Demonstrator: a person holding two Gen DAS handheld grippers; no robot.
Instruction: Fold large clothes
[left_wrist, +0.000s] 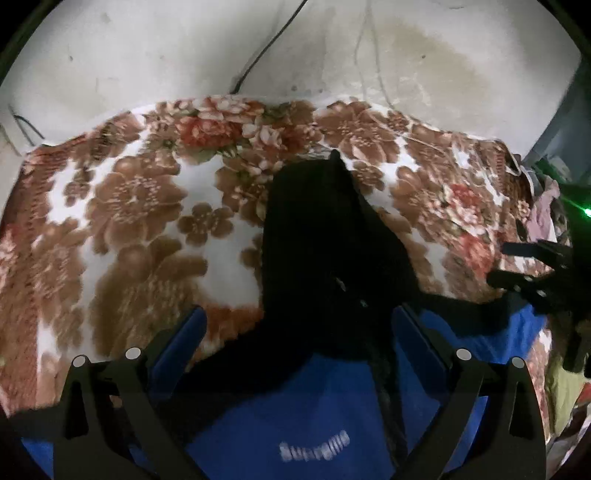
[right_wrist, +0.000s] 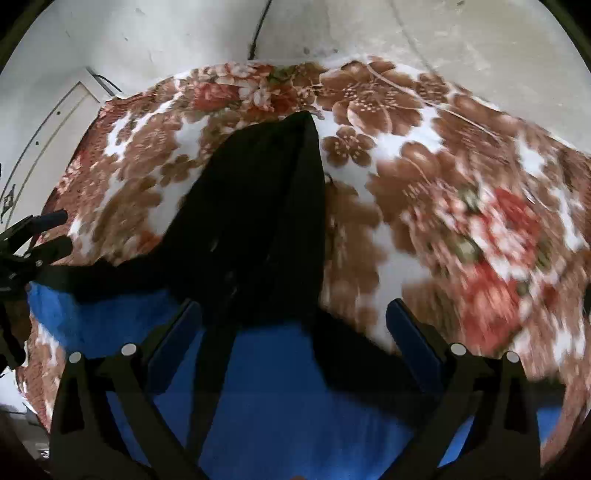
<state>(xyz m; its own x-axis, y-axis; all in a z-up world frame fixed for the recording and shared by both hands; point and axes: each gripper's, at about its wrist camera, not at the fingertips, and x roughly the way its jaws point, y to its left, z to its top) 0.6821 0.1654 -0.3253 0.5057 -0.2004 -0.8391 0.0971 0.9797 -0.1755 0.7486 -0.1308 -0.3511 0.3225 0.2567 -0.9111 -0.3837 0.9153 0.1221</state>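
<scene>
Floral blanket (left_wrist: 140, 206) over a bed, pale wall behind. Garment (left_wrist: 317, 240), black with blue body (right_wrist: 280, 387), lies mid-blanket, black part stretched toward the wall, likely spread for folding. Left gripper (left_wrist: 295, 332) and right gripper (right_wrist: 295, 321) hover over the blue body, jaws spread, grasping nothing.

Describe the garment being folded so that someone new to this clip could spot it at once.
A floral blanket in brown, red and white covers the bed. On its near side lies the blue-and-black garment, with a black part reaching toward the wall. Nothing else there is solid blue with small white lettering.
</scene>
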